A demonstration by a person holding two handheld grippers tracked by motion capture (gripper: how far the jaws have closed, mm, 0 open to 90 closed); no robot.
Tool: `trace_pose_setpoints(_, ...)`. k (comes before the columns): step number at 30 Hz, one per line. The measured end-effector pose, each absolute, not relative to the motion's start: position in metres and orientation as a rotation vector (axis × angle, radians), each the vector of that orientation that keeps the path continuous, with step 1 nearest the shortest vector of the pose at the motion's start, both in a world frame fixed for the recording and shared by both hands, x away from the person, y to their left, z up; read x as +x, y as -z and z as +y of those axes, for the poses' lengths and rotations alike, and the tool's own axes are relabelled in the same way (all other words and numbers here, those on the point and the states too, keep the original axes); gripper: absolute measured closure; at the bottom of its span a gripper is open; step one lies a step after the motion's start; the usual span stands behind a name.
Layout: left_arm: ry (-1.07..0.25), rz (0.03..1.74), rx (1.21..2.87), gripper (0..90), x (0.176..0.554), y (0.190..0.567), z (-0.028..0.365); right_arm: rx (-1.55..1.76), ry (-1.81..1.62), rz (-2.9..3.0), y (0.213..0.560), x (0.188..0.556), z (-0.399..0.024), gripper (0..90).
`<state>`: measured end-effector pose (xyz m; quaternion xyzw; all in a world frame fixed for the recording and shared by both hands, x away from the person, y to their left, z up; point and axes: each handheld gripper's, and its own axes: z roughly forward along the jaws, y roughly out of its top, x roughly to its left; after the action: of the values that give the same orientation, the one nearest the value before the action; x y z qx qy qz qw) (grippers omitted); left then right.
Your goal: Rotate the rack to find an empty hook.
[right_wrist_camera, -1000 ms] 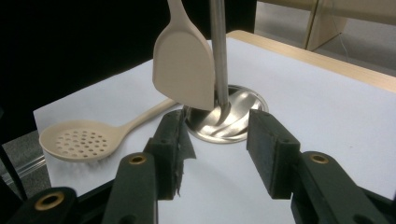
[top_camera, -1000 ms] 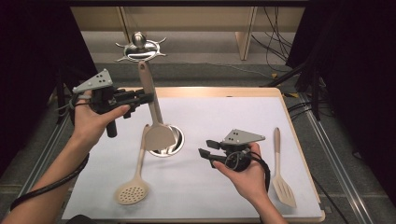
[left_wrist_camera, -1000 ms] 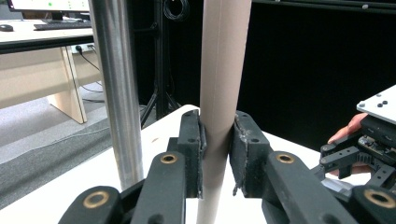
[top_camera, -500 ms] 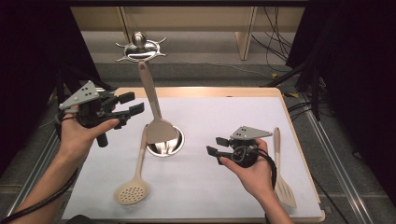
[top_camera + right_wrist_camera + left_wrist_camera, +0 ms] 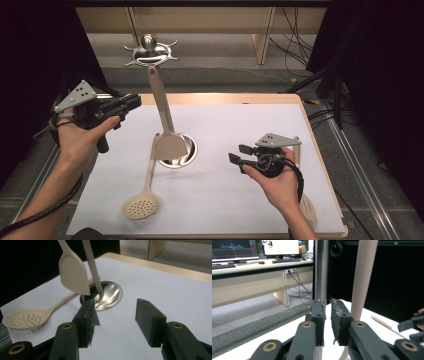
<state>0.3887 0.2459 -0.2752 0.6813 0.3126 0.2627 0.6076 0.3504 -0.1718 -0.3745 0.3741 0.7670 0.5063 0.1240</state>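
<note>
Left hand-held gripper (image 5: 131, 103), at frame left, has just been closing to a narrow gap, holding nothing. Right hand-held gripper (image 5: 239, 154) is gaping wide, empty. The spatula (image 5: 165, 120) is standing in the steel holder (image 5: 189, 150) at bench (image 5: 235, 200) centre.

You will find nothing to read here: no word, brand, number or sign stands on any of the things on the desk. In the upper left of the left gripper view, two monitors (image 5: 235, 248) glow on a far bench, one dark with coloured lines, one mostly white, but whatever they display is too small and blurred for you to make out a single letter.
</note>
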Motion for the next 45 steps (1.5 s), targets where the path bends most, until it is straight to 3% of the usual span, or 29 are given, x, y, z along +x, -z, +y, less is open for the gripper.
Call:
trace_pose_setpoints(7, -0.641, 0.704, 1.501, 89.0, 0.384, 0.250, 0.240, 1.097, -1.437, 2.220, 0.371, 0.348, -0.177, 51.2)
trace_pose_setpoints(19, -0.658, 0.718, 1.421, 89.3, 0.391, 0.225, 0.234, 1.056, -1.427, 2.234, 0.379, 0.349, -0.175, 51.0)
trace_pose_setpoints(30, -0.656, 0.713, 1.415, 89.4, 0.383, 0.228, 0.234, 1.125, -1.440, 2.249, 0.377, 0.345, -0.171, 51.0)
trace_pose_setpoints(45, -0.755, 0.735, 1.397, 89.4, 0.389, 0.216, 0.235, 1.090, -1.440, 2.242, 0.376, 0.345, -0.173, 50.9)
